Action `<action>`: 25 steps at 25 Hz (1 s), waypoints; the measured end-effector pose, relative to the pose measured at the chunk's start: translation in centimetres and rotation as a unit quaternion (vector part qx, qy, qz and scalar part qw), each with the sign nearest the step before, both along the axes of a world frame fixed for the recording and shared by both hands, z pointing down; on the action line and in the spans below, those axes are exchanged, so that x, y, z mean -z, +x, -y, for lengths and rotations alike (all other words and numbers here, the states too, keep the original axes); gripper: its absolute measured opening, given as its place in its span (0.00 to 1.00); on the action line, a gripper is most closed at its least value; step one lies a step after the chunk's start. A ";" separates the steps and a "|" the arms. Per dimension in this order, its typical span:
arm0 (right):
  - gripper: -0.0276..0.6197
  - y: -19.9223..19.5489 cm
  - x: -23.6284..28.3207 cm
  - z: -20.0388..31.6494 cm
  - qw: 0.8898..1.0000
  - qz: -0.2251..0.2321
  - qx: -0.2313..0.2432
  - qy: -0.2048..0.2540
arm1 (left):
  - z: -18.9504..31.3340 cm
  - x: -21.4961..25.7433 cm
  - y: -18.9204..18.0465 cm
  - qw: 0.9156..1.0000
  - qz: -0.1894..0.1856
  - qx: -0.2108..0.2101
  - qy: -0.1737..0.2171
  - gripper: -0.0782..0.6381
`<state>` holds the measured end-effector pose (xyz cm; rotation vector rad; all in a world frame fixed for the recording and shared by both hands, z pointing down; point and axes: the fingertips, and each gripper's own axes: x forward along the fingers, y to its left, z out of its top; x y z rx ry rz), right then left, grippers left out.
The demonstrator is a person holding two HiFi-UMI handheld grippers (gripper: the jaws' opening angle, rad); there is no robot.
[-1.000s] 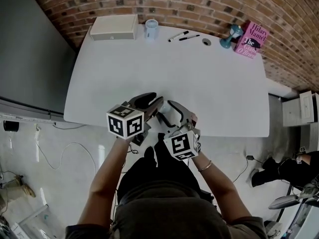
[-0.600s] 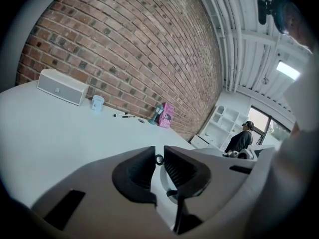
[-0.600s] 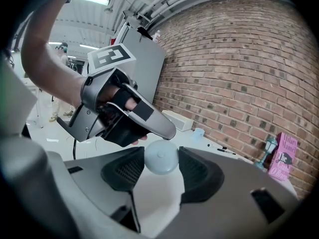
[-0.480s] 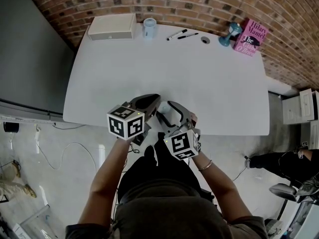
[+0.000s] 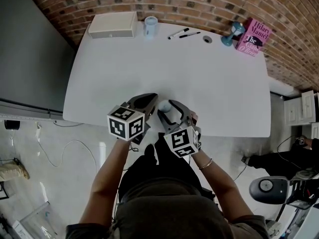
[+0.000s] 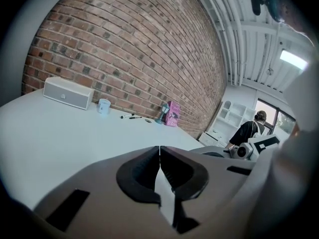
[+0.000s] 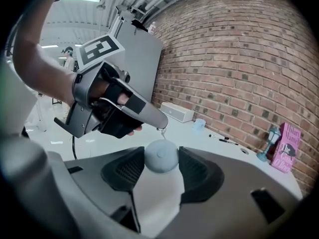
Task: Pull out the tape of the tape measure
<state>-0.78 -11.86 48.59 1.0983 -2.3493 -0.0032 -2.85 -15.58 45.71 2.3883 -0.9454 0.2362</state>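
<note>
A small round pale-blue tape measure (image 7: 161, 156) sits pinched between the pads of my right gripper (image 7: 160, 159), just above the near edge of the white table (image 5: 199, 78). In the head view the tape measure (image 5: 164, 105) shows between the two grippers. My left gripper (image 7: 160, 125) comes in from the left with its jaws shut, its tip right above the case. A small metal tab (image 7: 161, 130) hangs at that tip, and hardly any tape shows. In the left gripper view the left gripper (image 6: 159, 151) shows its pads together, with the tab hidden from that side.
Along the far edge by the brick wall stand a white box (image 5: 112, 25), a pale cup (image 5: 151, 26), two pens (image 5: 183, 35), a teal dumbbell-like object (image 5: 232, 34) and a pink book (image 5: 254, 38). A person and a chair are off the table's right end.
The left gripper's jaws were apart a second ago and are now shut, at the top of the tape measure. The right gripper has held the tape measure in place.
</note>
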 end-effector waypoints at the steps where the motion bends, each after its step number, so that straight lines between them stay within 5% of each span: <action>1: 0.38 0.0 -0.1 0.2 1.000 0.000 -0.003 -0.004 | 0.1 -0.1 -0.2 1.000 0.001 0.005 -0.002 0.14; 12: 0.38 3.8 -1.7 2.1 0.997 -0.002 -0.053 -0.049 | 2.2 -1.3 -4.0 0.997 0.019 0.079 -0.014 0.14; 25: 0.38 11.1 -2.9 5.1 0.987 -0.010 -0.128 -0.095 | 3.9 -3.1 -13.6 0.977 0.054 0.202 -0.038 0.14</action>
